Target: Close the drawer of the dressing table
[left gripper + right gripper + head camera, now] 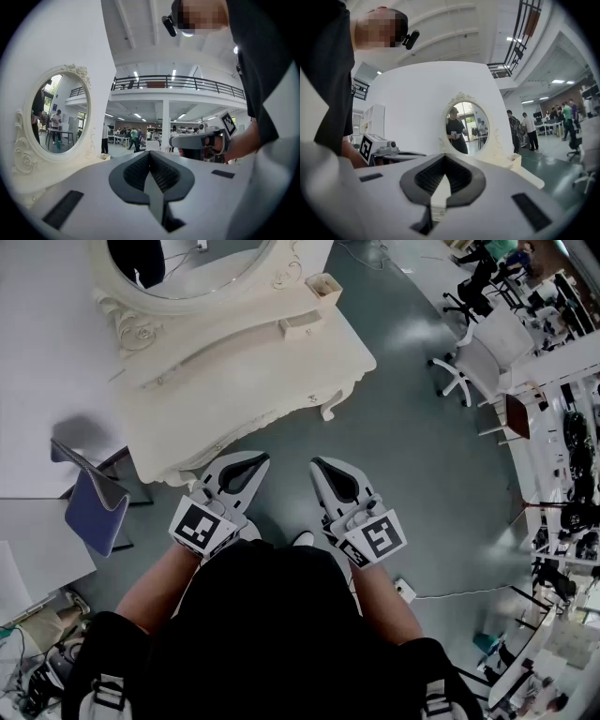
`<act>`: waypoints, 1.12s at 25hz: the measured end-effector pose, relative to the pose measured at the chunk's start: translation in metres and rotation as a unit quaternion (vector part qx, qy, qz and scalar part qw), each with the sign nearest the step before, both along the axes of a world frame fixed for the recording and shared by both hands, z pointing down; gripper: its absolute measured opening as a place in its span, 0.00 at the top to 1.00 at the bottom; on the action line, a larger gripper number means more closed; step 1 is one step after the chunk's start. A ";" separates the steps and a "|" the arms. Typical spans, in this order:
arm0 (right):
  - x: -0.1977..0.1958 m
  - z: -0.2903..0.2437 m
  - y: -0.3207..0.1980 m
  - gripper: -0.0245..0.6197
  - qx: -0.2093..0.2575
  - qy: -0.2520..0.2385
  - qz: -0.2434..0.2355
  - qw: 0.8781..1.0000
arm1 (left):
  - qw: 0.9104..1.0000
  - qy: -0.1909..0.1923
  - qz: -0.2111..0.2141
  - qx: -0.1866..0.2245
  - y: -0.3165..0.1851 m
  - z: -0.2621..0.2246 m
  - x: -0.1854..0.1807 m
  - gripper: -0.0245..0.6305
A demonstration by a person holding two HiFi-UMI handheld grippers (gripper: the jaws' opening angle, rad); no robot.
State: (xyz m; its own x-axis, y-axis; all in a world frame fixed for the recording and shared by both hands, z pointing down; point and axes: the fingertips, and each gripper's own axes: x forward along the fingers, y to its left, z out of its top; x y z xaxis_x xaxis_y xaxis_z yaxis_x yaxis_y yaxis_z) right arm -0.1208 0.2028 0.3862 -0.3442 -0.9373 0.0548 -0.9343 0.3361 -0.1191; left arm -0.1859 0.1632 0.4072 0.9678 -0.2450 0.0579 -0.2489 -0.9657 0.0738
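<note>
The dressing table [234,381] fills the upper left of the head view. At its right end, near the top centre of the frame, a small drawer [322,287] seems to stand out from its housing with its top open, though the view is too small to say how far. The oval mirror [216,277] sits to the left of it.

Both tongs are in the lower centre, off the table's front edge and well apart from the drawer. The left gripper [251,463] has its jaws pressed together on nothing, and so does the right gripper [323,467].

The right one lies nearer the drawer's end, so it is probably the better pusher. Closed jaws make a firm blunt tip. It should meet the drawer front squarely at mid-width, stay level, and push straight along the slide until the front sits flush. An off-centre push could skew and jam it.
</note>
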 end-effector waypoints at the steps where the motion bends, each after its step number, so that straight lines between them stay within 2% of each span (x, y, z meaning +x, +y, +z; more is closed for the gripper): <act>1: -0.001 0.000 0.006 0.96 -0.002 0.000 0.000 1.000 | 1.000 0.001 0.001 0.000 0.007 -0.002 -0.001 0.97; 8: 0.004 0.006 0.045 0.96 -0.018 0.003 -0.001 1.000 | 1.000 -0.009 0.002 -0.002 0.049 0.004 0.001 0.97; 28: 0.065 0.008 0.138 0.96 -0.001 -0.016 -0.031 0.999 | 0.999 -0.028 -0.023 0.008 0.149 -0.006 0.070 0.97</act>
